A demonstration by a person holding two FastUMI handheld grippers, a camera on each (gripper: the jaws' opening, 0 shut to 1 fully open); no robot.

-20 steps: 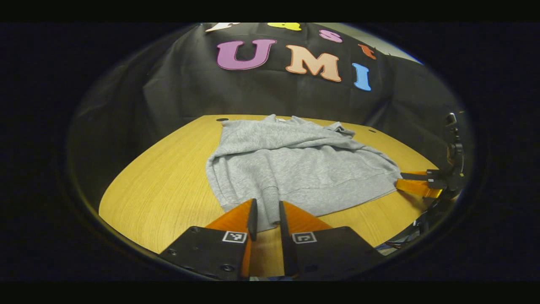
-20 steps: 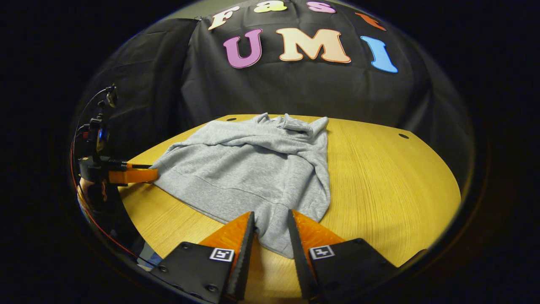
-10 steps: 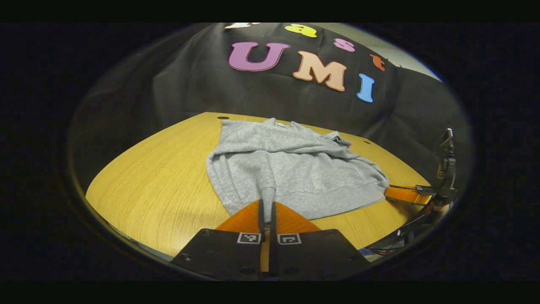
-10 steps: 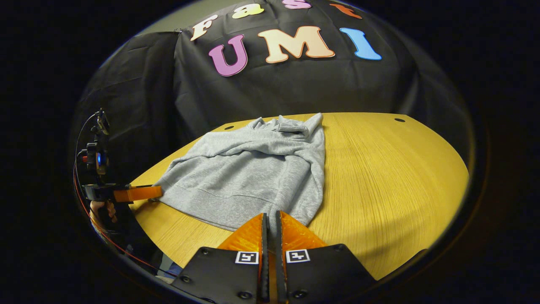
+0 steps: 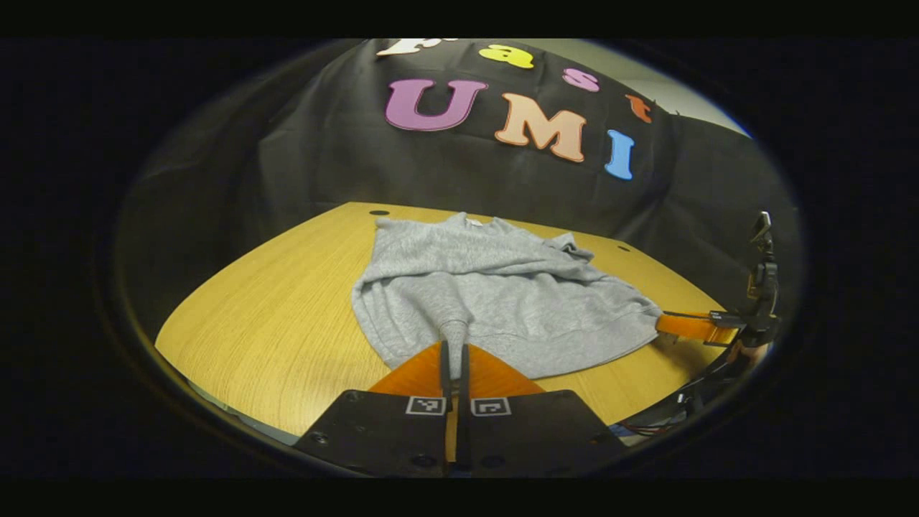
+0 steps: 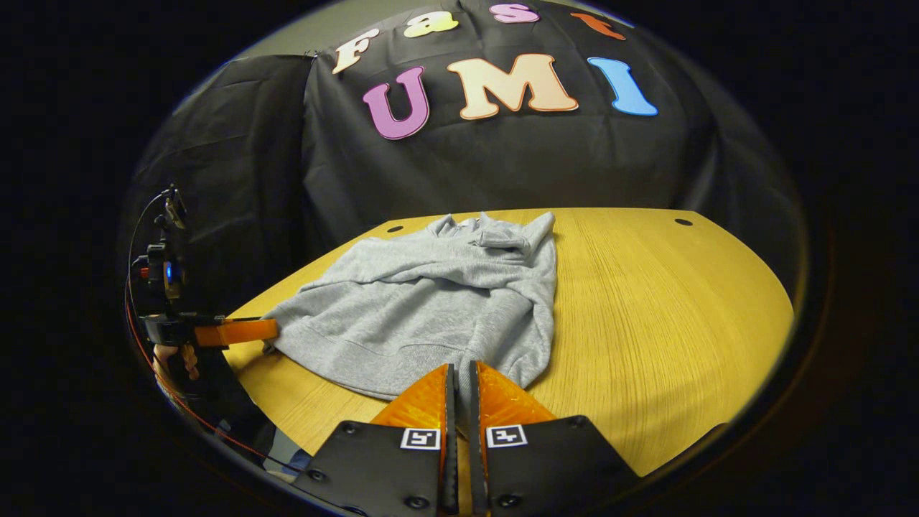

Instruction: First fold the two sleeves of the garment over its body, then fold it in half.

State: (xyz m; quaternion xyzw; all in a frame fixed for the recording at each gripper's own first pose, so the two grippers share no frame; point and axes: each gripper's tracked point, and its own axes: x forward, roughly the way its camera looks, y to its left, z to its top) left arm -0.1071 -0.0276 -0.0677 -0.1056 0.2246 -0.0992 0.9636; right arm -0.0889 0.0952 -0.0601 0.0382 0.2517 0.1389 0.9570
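Observation:
A grey sweatshirt (image 5: 495, 294) lies on the wooden table (image 5: 273, 316), both sleeves folded over its body and the collar toward the far wall. My left gripper (image 5: 454, 345) is shut on the hem at the near left corner, and it shows at the left of the right gripper view (image 6: 269, 330), pinching that corner. My right gripper (image 6: 459, 368) is shut on the hem at the near right corner of the sweatshirt (image 6: 431, 309); it appears at the right of the left gripper view (image 5: 660, 323). Both pinched corners sit slightly raised off the table.
The table (image 6: 668, 309) has a wide bare stretch right of the garment, with small round holes (image 6: 683, 222) near its far edge. The black cloth wall stands close behind it. A hand (image 6: 176, 359) holds the left gripper.
Both grippers went from open around the hem to shut on it. Since then the pinched corners have lifted a little and the hem has drawn toward me.

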